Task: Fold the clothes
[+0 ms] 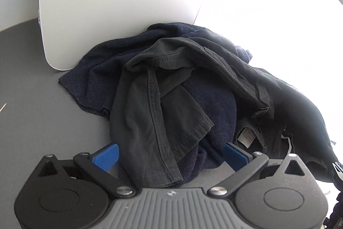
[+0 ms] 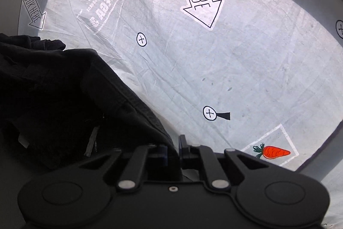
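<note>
A heap of dark clothes lies on the grey table (image 1: 32,100). A navy knit garment (image 1: 100,72) is at the bottom, with a dark grey stitched garment (image 1: 145,121) draped over it. My left gripper (image 1: 170,146) is open, its blue pads (image 1: 106,156) standing on either side of the grey garment's hem without pressing it. To the right lies a black garment with a white label (image 1: 243,135). In the right wrist view my right gripper (image 2: 173,148) is shut on the edge of a black garment (image 2: 64,89), which spreads away to the left and shows a zipper (image 2: 92,141).
A white curved panel (image 1: 107,3) stands behind the heap. The right side of the left wrist view is washed out by bright light. Beyond the right gripper spreads a pale printed plastic sheet (image 2: 214,68) with arrows and carrots, bordered by a grey rim (image 2: 321,156).
</note>
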The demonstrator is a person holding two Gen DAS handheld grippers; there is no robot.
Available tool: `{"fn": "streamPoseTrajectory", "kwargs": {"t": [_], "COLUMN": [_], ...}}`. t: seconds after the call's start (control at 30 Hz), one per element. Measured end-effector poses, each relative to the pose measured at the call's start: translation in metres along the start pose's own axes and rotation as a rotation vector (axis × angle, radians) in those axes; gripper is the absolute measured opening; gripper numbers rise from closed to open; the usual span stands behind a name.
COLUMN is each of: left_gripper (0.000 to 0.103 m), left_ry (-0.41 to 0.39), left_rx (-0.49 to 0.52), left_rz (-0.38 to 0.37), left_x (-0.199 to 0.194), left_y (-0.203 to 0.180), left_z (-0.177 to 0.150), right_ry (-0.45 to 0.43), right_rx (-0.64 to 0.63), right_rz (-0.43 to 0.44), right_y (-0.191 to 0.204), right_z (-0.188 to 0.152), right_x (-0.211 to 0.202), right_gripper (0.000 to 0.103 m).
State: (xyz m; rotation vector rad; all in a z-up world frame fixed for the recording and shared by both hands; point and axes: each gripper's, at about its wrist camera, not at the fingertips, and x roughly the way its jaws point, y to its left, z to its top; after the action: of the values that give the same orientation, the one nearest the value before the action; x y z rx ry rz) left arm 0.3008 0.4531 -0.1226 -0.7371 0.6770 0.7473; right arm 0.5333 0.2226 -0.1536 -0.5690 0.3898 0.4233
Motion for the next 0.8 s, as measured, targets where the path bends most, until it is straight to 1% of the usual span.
{"fn": "streamPoseTrajectory", "kwargs": {"t": [0.07, 0.13, 0.2, 0.33, 0.4, 0.47, 0.53, 0.57, 0.63, 0.67, 0.7, 0.73, 0.77, 0.8], "left_gripper": [0.102, 0.102, 0.102, 0.102, 0.102, 0.102, 0.102, 0.102, 0.102, 0.102, 0.102, 0.102, 0.102, 0.102], "left_ry": [-0.017, -0.029, -0.029, -0.022, -0.010, 0.007, 0.017, 0.022, 0.031, 0.036, 0.041, 0.046, 0.048, 0.046], "left_rx": [0.016, 0.027, 0.038, 0.080, 0.095, 0.106, 0.107, 0.104, 0.097, 0.097, 0.097, 0.098, 0.098, 0.096], "left_rz": [-0.022, -0.042, -0.058, -0.080, -0.084, -0.090, -0.095, -0.096, -0.099, -0.104, -0.110, -0.118, -0.122, -0.121], "left_x": [-0.020, -0.038, -0.055, -0.087, -0.099, -0.110, -0.120, -0.123, -0.128, -0.129, -0.129, -0.129, -0.129, -0.128], "left_y": [-0.012, -0.023, -0.032, -0.049, -0.054, -0.060, -0.064, -0.065, -0.069, -0.071, -0.074, -0.077, -0.079, -0.081], "left_z": [-0.014, -0.030, -0.050, -0.097, -0.120, -0.145, -0.168, -0.178, -0.195, -0.202, -0.208, -0.213, -0.216, -0.218], "right_ry": [-0.013, -0.026, -0.036, -0.002, 0.010, 0.020, 0.063, 0.089, 0.233, 0.310, 0.386, 0.397, 0.393, 0.389], "right_rx": [0.027, 0.022, -0.019, 0.037, 0.037, 0.071, 0.164, 0.245, 0.303, 0.326, 0.349, 0.373, 0.396, 0.420], "right_rz": [-0.011, -0.030, -0.086, -0.142, -0.194, -0.245, -0.278, -0.294, -0.244, -0.215, -0.185, -0.176, -0.171, -0.167], "right_y": [-0.022, -0.039, -0.051, -0.114, -0.144, -0.173, -0.208, -0.225, -0.243, -0.251, -0.259, -0.261, -0.261, -0.262], "right_z": [-0.023, -0.047, -0.078, -0.136, -0.156, -0.172, -0.189, -0.200, -0.228, -0.242, -0.257, -0.263, -0.268, -0.273], "right_x": [-0.040, -0.080, -0.128, -0.199, -0.231, -0.255, -0.267, -0.270, -0.257, -0.249, -0.242, -0.244, -0.248, -0.252], "right_gripper": [0.009, 0.009, 0.009, 0.010, 0.011, 0.011, 0.012, 0.013, 0.022, 0.028, 0.031, 0.031, 0.035, 0.048]}}
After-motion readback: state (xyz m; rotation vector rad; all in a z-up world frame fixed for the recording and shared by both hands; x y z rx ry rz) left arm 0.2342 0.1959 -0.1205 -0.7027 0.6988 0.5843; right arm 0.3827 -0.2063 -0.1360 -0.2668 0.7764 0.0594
